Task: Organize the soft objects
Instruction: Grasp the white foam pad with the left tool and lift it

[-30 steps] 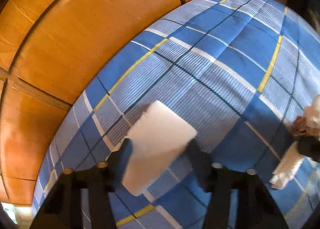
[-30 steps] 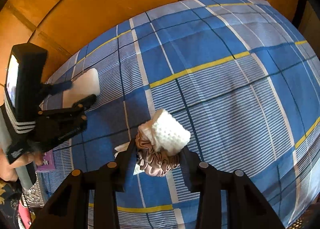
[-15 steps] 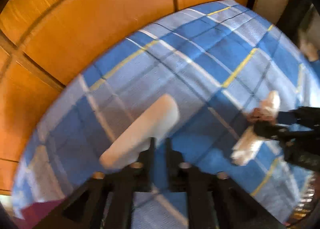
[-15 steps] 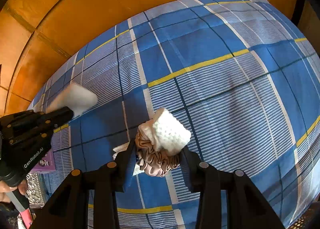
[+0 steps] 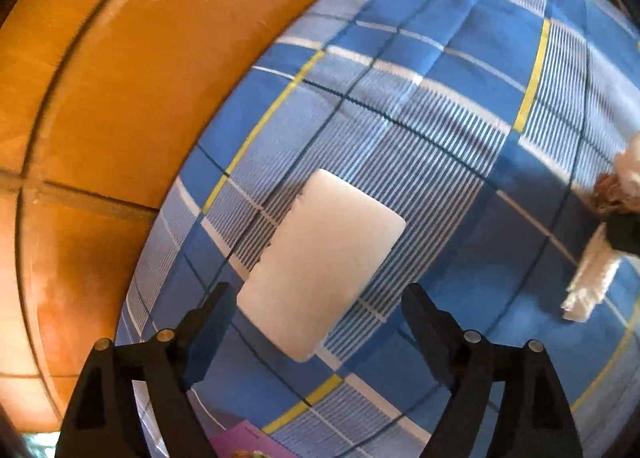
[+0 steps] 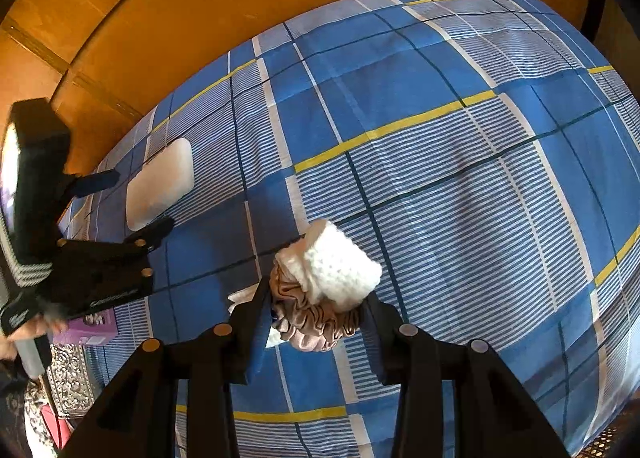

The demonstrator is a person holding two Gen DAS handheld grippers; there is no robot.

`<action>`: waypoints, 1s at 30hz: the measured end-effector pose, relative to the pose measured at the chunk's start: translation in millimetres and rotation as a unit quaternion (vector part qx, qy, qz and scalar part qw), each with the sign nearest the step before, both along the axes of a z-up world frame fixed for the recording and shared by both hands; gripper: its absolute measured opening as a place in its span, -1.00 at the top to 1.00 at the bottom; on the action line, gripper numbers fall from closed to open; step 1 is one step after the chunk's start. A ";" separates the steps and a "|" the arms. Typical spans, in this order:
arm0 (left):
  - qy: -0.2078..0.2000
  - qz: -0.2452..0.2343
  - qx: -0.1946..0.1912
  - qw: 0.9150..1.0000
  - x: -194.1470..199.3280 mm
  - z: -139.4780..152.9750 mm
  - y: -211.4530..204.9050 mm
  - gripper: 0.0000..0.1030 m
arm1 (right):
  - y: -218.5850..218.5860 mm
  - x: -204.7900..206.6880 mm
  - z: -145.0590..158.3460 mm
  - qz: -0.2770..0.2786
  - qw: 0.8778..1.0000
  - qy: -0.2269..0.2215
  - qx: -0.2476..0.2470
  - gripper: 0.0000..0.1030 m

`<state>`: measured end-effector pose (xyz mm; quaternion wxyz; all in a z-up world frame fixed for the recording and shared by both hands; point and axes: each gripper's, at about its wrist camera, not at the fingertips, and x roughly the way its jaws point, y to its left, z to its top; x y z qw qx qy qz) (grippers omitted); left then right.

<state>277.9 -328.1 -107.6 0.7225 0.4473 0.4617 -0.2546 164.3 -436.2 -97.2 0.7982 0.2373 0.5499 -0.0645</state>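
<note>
- left tool [image 5: 316,310] now spread wide, jaws parted either side of the white foam pad [image 5: 320,262] and touching nothing; half a second ago clamped on that pad, edge-on and lifted off the bed.
- pad now released and lying flat on the blue plaid bedsheet [image 5: 460,69], at about 12 o'clock from the left tool tips, near the orange wooden headboard [image 5: 120,77] (long side running roughly 7 to 1 o'clock in the left wrist view).
- from the right wrist view, same pad [image 6: 160,181] seen at about 10 o'clock, between the left tool's [image 6: 132,201] open fingers, well apart from the bundle.
- right tool [image 6: 312,306] unchanged against the earlier frames: clenched on a tan scrunchie [image 6: 316,322] with a white knitted piece [image 6: 340,270] bunched on top, held just above the sheet at mid-bed.
- a white fringed cloth [image 5: 588,278] lying just beside that bundle, partly hidden under the right tool.
- purple packet [image 6: 88,328] at about 8 o'clock near the bed edge, untouched.
- judged meaning: pad placement looks done (set down square, no longer gripped), so left side free for the next item; bundle in the right tool likely next to be laid somewhere near the pad.
- judged risk: scrunchie and knit gripped together, so may separate or roll on release.
</note>
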 end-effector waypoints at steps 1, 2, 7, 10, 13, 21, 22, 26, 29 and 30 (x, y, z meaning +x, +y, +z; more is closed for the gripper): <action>-0.002 -0.004 0.005 1.000 1.9 -2.1 -2.2 -0.70 | -0.4 0.3 0.0 0.001 1.000 0.000 0.000 0.22; -0.003 -0.003 0.003 1.000 3.5 -2.3 -3.2 -0.73 | -0.8 0.3 0.0 0.001 1.000 0.000 0.000 0.22; 0.042 0.027 -0.049 0.998 13.2 0.9 2.1 -0.06 | -0.1 0.6 1.1 0.006 1.000 -0.004 -0.006 0.22; 0.053 0.047 -0.084 0.994 11.6 8.1 15.4 0.21 | 0.8 -0.4 0.5 0.007 1.000 -0.003 -0.011 0.22; 0.064 0.054 -0.108 0.991 -2.0 15.6 30.9 0.81 | 2.0 0.4 1.5 0.007 1.000 -0.004 -0.013 0.22; 0.118 0.060 -0.166 0.977 -42.1 24.8 65.2 0.99 | 0.4 0.0 0.2 0.004 1.000 -0.003 -0.011 0.22; 0.120 0.058 -0.170 0.976 -46.7 27.6 65.0 0.98 | 0.1 -0.3 0.1 0.003 1.000 -0.003 -0.011 0.22; 0.097 0.060 -0.166 0.979 -53.2 43.0 55.3 0.52 | 0.1 -1.3 -0.1 0.001 1.000 -0.003 -0.010 0.22; 0.081 0.052 -0.165 0.982 -47.7 54.2 49.8 0.02 | -1.1 -1.3 -0.8 0.000 1.000 -0.002 -0.006 0.22; 0.071 0.042 -0.157 0.984 -44.9 55.6 47.7 -0.04 | -1.3 -1.5 -0.8 0.000 1.000 -0.002 -0.006 0.22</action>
